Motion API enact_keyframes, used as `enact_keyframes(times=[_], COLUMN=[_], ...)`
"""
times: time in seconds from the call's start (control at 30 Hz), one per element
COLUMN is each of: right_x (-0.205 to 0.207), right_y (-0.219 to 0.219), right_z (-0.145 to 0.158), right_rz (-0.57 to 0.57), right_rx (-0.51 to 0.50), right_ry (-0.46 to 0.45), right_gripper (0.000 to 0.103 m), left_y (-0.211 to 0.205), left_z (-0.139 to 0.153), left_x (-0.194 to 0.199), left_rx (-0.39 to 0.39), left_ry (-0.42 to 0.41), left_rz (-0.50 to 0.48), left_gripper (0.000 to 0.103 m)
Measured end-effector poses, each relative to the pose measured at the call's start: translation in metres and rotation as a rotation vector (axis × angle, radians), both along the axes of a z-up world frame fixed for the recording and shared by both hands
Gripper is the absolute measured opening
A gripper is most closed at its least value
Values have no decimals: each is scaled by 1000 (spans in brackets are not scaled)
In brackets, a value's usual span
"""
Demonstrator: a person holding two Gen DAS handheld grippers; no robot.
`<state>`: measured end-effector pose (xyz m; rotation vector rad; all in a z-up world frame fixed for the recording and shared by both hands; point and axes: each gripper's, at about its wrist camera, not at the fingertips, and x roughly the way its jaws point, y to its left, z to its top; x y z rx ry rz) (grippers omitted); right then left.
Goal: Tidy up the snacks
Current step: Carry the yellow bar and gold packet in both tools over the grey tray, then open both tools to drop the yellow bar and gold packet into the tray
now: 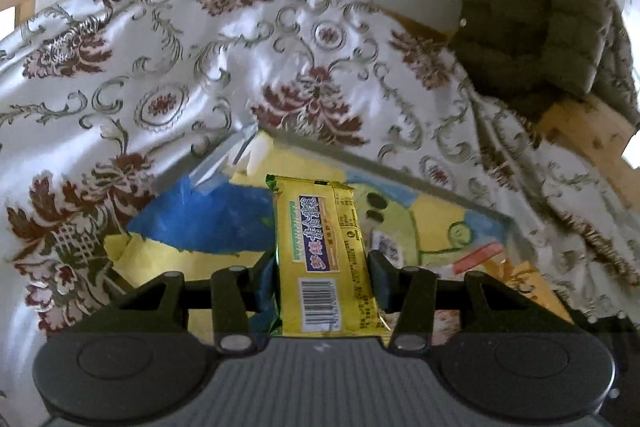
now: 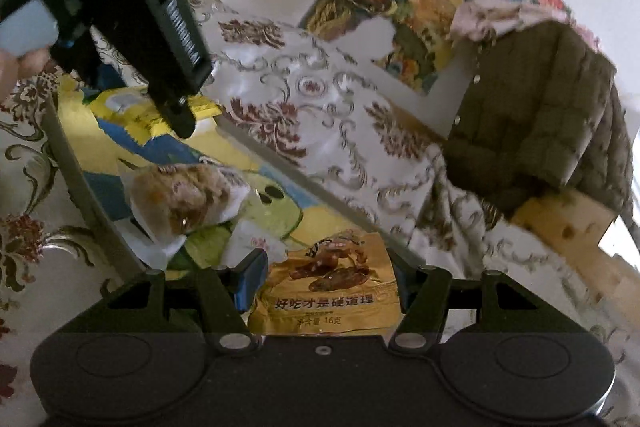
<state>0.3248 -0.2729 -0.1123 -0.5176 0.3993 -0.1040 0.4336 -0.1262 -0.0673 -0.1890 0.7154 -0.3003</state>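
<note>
Both tools carry snacks: left tool (image 1: 322,285) clamps a yellow bar (image 1: 324,255), right tool (image 2: 328,285) a gold packet (image 2: 326,291). Next, lower each into the tray (image 2: 96,203).

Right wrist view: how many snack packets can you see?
3: gold pouch gripped in the right gripper; clear-wrapped brown snack in the tray; yellow packet in the left gripper. Others may be hidden.
</note>
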Motion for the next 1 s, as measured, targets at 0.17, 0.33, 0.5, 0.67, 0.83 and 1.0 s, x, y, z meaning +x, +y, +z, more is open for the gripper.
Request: enact_keyframes(times=[0.17, 0.33, 0.5, 0.67, 0.83, 1.0], right_x=[5, 10, 12, 9, 0, -16], right_y=[-5, -10, -15, -16, -14, -17], right_z=[4, 4, 2, 6, 21, 49], right_rz=[-12, -19, -24, -17, -6, -15], right_rx=[67, 128, 177, 213, 235, 291], right_ry=[14, 35, 60, 71, 46, -2], right_gripper=[64, 64, 69, 81, 91, 101], left_y=[-5, -8, -12, -10, -3, 8], left_z=[-12, -17, -20, -14, 4, 33], left_x=[7, 10, 8, 0, -14, -38], left_rx=[22, 33, 55, 46, 45, 40], left_ry=[16, 16, 23, 16, -10, -83], left_rz=[25, 49, 49, 60, 63, 85], left_gripper=[52, 52, 51, 58, 73, 93])
